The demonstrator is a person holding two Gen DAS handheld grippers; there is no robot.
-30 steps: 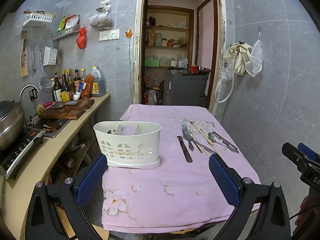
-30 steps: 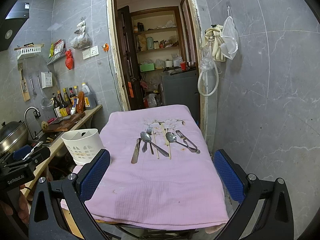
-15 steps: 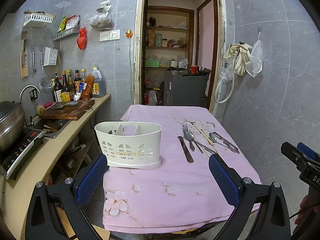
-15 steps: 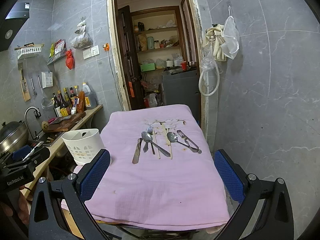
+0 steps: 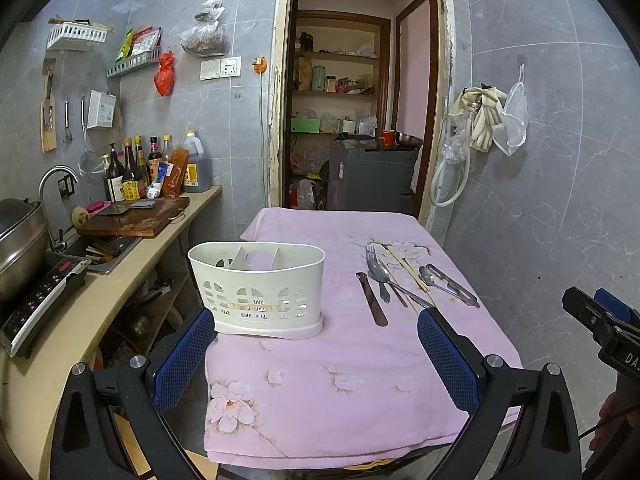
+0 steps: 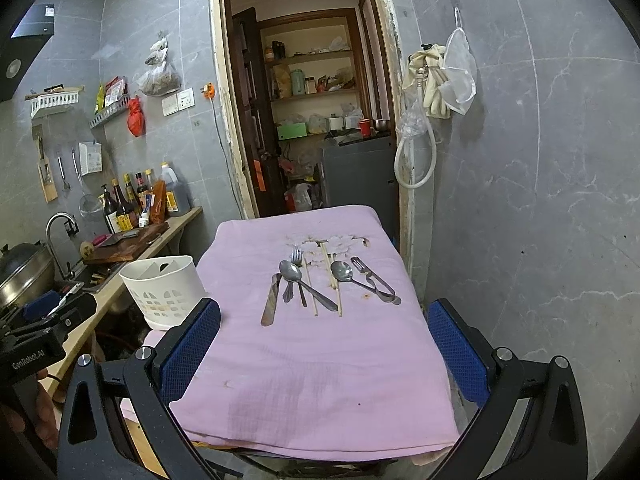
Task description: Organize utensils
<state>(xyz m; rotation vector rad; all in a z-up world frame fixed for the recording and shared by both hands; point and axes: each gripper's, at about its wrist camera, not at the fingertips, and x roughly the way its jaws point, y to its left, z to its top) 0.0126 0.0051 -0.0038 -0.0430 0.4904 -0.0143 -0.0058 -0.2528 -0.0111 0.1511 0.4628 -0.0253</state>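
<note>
Pink-clothed tabletop (image 6: 320, 380) is carrying overlapping utensils (image 6: 312, 284) toward its far right edge, caddy (image 5: 258, 288) at left edge. Both tongs (image 5: 312, 356) (image 6: 324, 352) are hovering wide, empty; crossed handles are risking a double pick.

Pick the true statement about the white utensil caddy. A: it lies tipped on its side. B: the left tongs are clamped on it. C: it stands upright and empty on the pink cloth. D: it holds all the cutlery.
C: the white utensil caddy stands upright with bare compartments, while the cutlery lies on the pink cloth.
</note>
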